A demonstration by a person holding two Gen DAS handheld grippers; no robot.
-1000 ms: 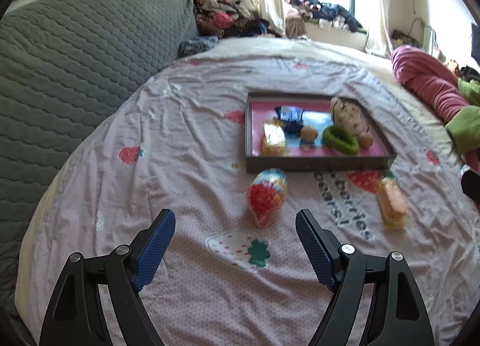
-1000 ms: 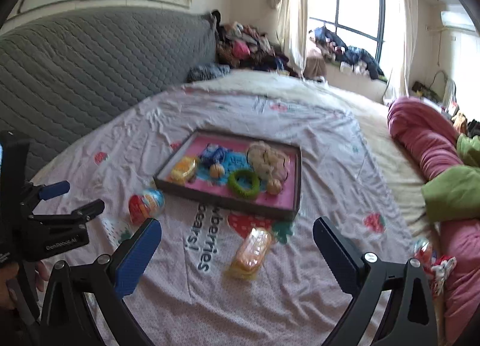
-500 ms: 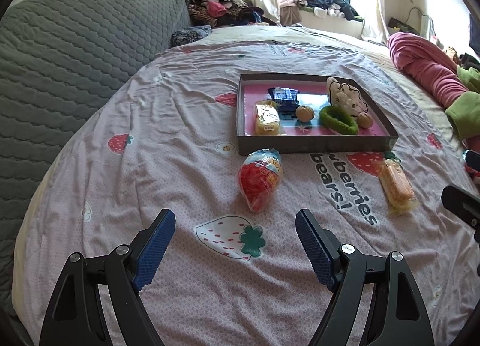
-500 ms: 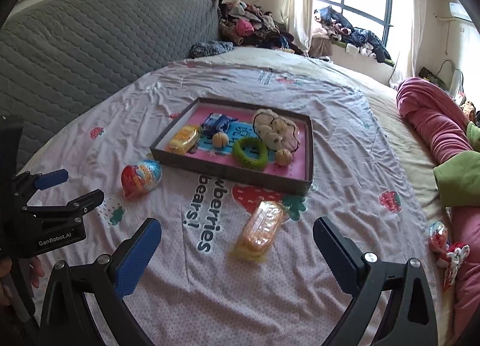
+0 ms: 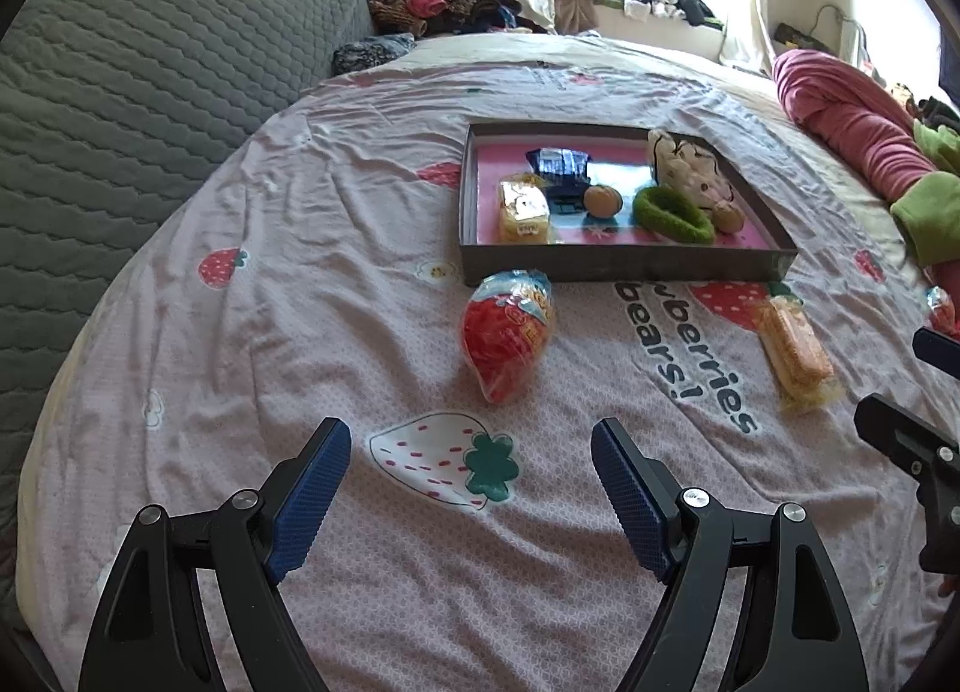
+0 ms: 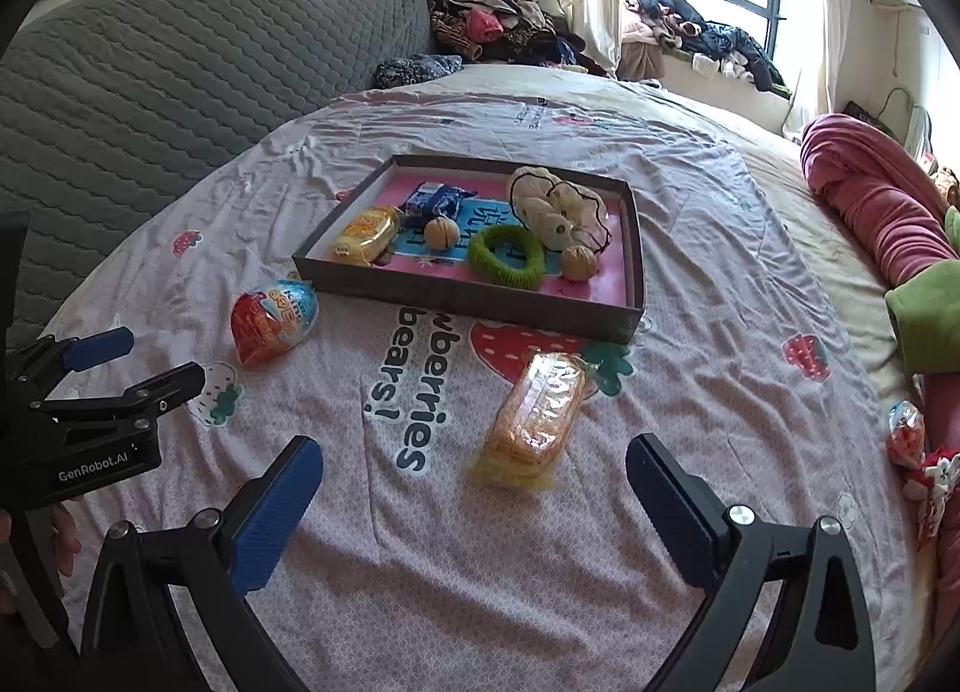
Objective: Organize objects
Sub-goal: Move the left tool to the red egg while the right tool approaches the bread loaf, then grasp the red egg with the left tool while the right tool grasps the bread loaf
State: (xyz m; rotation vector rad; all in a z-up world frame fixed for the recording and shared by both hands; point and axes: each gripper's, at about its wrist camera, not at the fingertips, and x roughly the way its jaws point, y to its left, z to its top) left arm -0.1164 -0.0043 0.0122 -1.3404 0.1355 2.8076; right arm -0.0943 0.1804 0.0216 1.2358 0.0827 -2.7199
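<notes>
Pink bedsheet (image 5: pixel 300 332) filled my left view. My left gripper (image 5: pixel 471 452) hung over it with jaws wide apart and empty, the red egg (image 5: pixel 504 341) lying ahead, just before the tray (image 5: pixel 624 266). In the right view, my right gripper (image 6: pixel 474 467) also gaped empty, the wafer pack (image 6: pixel 537 413) lying between its fingers' line and the tray (image 6: pixel 468 296), which held a green ring (image 6: pixel 507 256).

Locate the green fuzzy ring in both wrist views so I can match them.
Left wrist: green ring lies right of centre in the upper half, in the tray's right part by the plush toy.
Right wrist: green ring sits at centre, upper half, near the tray's front wall.
Shared landmark: the red egg-shaped pack outside the tray's left front corner.
</notes>
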